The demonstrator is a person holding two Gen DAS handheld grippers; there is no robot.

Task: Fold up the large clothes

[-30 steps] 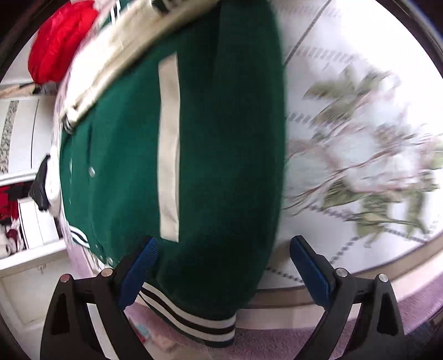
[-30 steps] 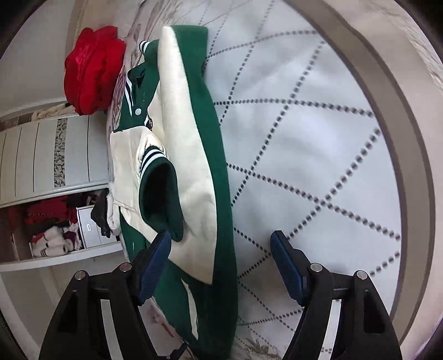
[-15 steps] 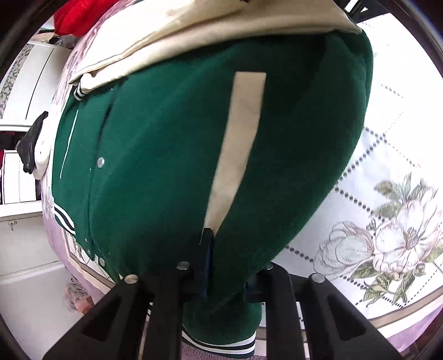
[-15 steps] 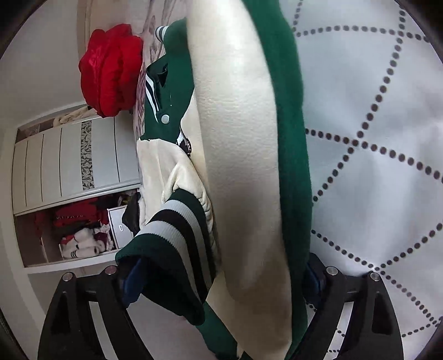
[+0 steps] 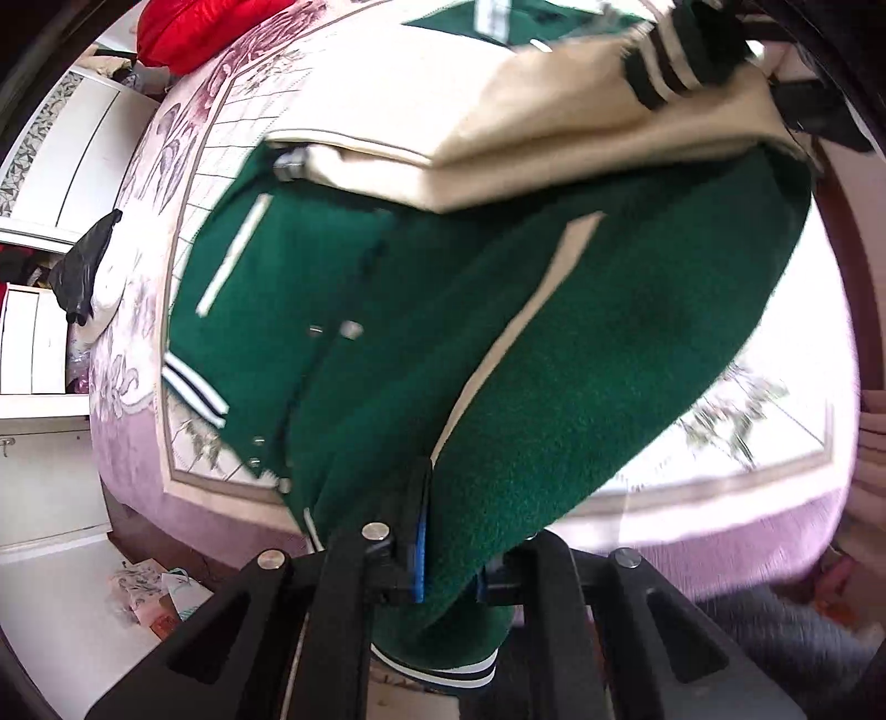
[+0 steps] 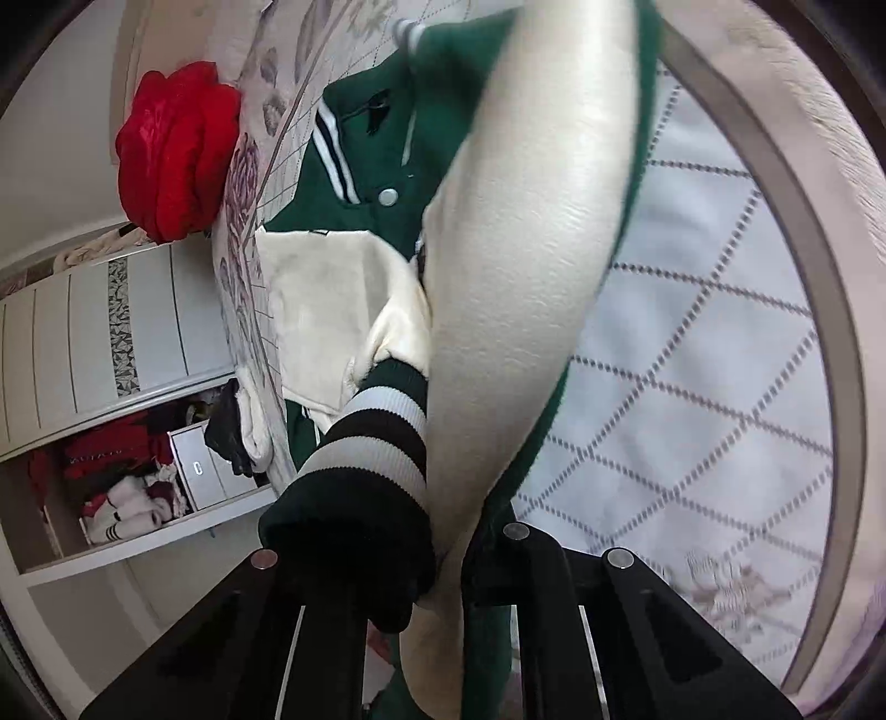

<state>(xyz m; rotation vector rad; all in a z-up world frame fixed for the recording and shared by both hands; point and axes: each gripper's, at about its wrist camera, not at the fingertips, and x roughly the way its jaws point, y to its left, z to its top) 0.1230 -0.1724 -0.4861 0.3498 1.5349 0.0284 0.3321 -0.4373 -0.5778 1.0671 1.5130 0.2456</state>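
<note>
We found the green varsity jacket [image 5: 581,343] on the bed [image 5: 133,443], partly lifted off the quilted bedspread [image 6: 692,360] and held at two places.

At the far left of the left wrist view, white cabinets [image 5: 50,183] stood beside the bed, and a black item [image 5: 83,266] lay at the bed's edge. A red garment [image 5: 194,27] sat at the upper left on the bed. The jacket's green body hung across the middle of the view, with its snap buttons [image 5: 349,330] and striped hem [image 5: 194,387] visible, and a cream sleeve [image 5: 526,122] lay over its top. The left gripper [image 5: 448,543] was clenched on the green fabric near a cream pocket strip [image 5: 515,338]; the cloth bulged out between the fingers [image 5: 418,531].

In the right wrist view, from the left, we noted an open shelf [image 6: 122,498] holding red and white clothes, the red garment [image 6: 177,149] above it, and the jacket's collar [image 6: 332,149] spread on the bed. The right gripper [image 6: 443,554] was closing, its fingers [image 6: 520,559] pressed on the cream sleeve [image 6: 526,277] and on the green body under it. The sleeve's striped cuff [image 6: 376,437] draped over the left finger and hid it from us. To the right lay bare bedspread.
</note>
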